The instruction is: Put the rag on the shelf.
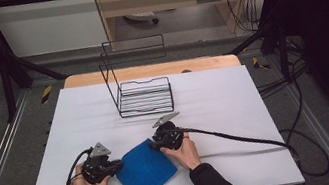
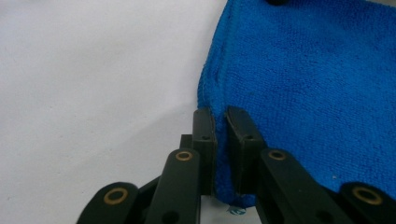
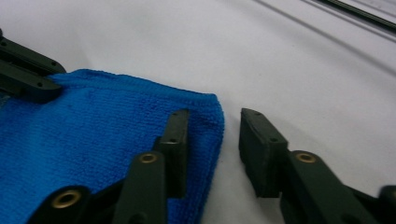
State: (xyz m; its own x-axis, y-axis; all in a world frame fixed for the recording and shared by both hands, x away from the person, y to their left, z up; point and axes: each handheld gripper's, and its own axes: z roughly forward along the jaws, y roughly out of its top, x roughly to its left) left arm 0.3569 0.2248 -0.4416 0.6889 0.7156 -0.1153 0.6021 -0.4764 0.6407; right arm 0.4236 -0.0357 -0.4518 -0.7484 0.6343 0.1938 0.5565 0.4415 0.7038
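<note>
**Two tools at one blue cloth**

Two tools work the blue cloth (image 1: 145,169) lying low and centre in the high view. The left tool (image 2: 220,116) is clamped on the cloth's edge; the right tool (image 3: 214,122) straddles a corner, jaws apart, not yet pressing (one jaw lies over the fabric). If it closes off-centre, that corner could slip free and the cloth bunch. White desk (image 1: 213,94), wire rack (image 1: 144,96) behind, dark curtained room.

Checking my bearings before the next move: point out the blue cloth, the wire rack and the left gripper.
blue cloth (image 1: 145,170): high view, middle of the folded cloth.
wire rack (image 1: 145,97): high view, slatted base of the rack.
left gripper (image 2: 220,122): left gripper view, between its fingertips, at the cloth's hem.
</note>
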